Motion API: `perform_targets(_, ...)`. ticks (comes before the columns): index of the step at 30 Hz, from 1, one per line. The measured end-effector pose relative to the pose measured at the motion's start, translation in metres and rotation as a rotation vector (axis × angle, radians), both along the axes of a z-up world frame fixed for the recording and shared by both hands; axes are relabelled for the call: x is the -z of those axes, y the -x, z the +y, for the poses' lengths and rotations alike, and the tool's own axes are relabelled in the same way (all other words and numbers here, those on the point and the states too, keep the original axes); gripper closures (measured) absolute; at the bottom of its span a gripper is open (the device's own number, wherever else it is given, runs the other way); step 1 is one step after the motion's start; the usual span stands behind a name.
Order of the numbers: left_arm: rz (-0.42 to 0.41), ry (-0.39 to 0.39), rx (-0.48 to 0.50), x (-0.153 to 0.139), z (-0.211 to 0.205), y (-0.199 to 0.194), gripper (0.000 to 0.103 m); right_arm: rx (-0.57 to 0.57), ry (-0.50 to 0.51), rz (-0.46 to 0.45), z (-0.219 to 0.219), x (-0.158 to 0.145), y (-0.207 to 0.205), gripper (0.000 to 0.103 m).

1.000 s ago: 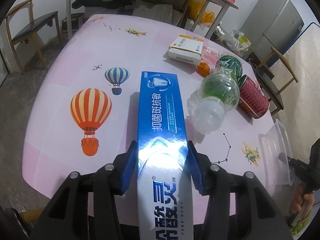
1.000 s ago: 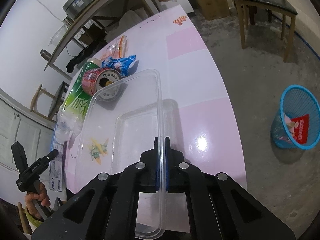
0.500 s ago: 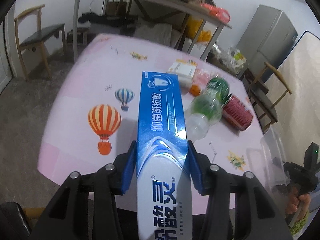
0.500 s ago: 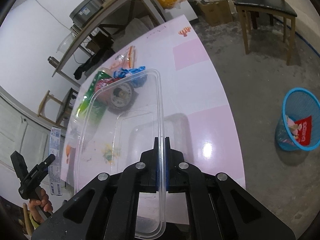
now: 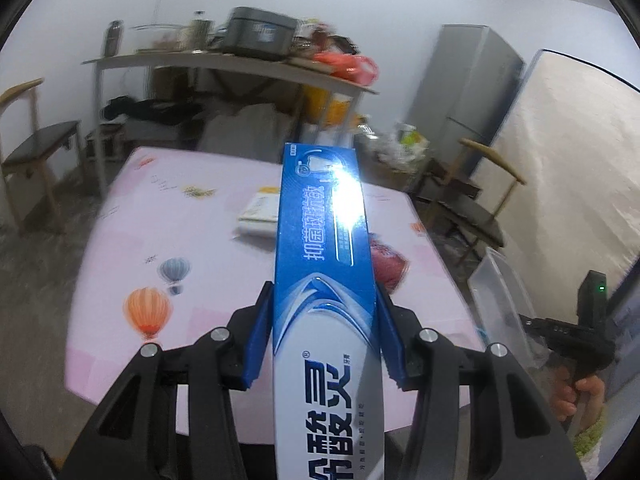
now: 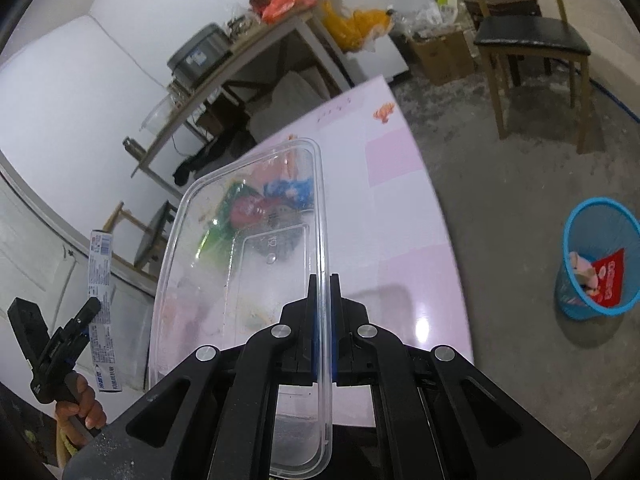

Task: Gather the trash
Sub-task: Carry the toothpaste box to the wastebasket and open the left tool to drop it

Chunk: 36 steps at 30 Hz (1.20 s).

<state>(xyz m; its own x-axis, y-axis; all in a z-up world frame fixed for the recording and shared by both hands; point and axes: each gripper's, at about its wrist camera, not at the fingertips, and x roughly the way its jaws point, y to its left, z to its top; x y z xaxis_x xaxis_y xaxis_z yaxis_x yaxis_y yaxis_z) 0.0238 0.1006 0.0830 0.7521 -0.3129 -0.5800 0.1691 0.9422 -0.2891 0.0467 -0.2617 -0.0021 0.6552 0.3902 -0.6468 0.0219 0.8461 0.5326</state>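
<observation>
the left gripper (image 5: 323, 334) clamps a long blue toothpaste box (image 5: 326, 264) by its sides, lifted over the pink table (image 5: 192, 236). the right gripper (image 6: 323, 312), jaws nearly together, pinches the rim of a clear plastic container (image 6: 240, 256) above that table's edge; the container looks smeared.
</observation>
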Motion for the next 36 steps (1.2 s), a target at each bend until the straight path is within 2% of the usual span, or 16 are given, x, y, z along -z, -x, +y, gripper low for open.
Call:
perform_targets(3,-0.015,0.019,0.098,-0.010,-0.029,-0.008,0.056,0.055,0.002,-0.021,-0.018,-0.006,0.012,0.100)
perform_targets(6,-0.015,0.021,0.212,-0.017,-0.070,-0.021,0.056,0.158,0.004,-0.040,-0.053,-0.011,0.034,0.100)
perform_targets(9,0.023,0.033,0.354,-0.019,-0.124,-0.039,0.056,0.268,0.006,-0.042,-0.088,-0.008,0.057,0.100)
perform_targets(12,0.078,0.022,0.510,-0.015,-0.192,-0.056,0.056,0.406,-0.002,-0.014,-0.132,0.007,0.085,0.100)
perform_targets(15,0.173,0.001,0.654,0.004,-0.268,-0.071,0.056,0.530,-0.018,0.052,-0.173,0.035,0.110,0.100)
perform_targets(16,0.229,-0.004,0.716,0.017,-0.301,-0.076,0.056,0.559,-0.025,0.076,-0.183,0.044,0.115,0.100)
perform_targets(19,0.354,-0.044,0.814,0.054,-0.372,-0.088,0.056,0.619,-0.060,0.149,-0.211,0.075,0.122,0.100)
perform_targets(24,0.516,-0.137,0.868,0.116,-0.465,-0.108,0.056,0.679,-0.098,0.248,-0.246,0.119,0.109,0.100)
perform_targets(28,0.540,-0.150,0.870,0.134,-0.520,-0.123,0.056,0.731,-0.109,0.278,-0.280,0.138,0.075,0.099)
perform_targets(30,0.528,-0.126,0.884,0.134,-0.546,-0.131,0.055,0.780,-0.100,0.269,-0.304,0.146,0.055,0.090)
perform_targets(31,0.520,-0.127,0.879,0.136,-0.559,-0.135,0.048,0.801,-0.100,0.265,-0.311,0.151,0.053,0.072)
perform_targets(32,0.510,-0.136,0.854,0.136,-0.566,-0.140,0.035,0.817,-0.097,0.261,-0.321,0.159,0.046,0.048)
perform_targets(33,0.501,-0.136,0.832,0.136,-0.564,-0.143,0.032,0.826,-0.096,0.260,-0.327,0.166,0.044,0.044)
perform_targets(36,0.499,-0.091,0.796,0.133,-0.552,-0.150,0.031,0.854,-0.083,0.306,-0.336,0.192,0.037,0.044)
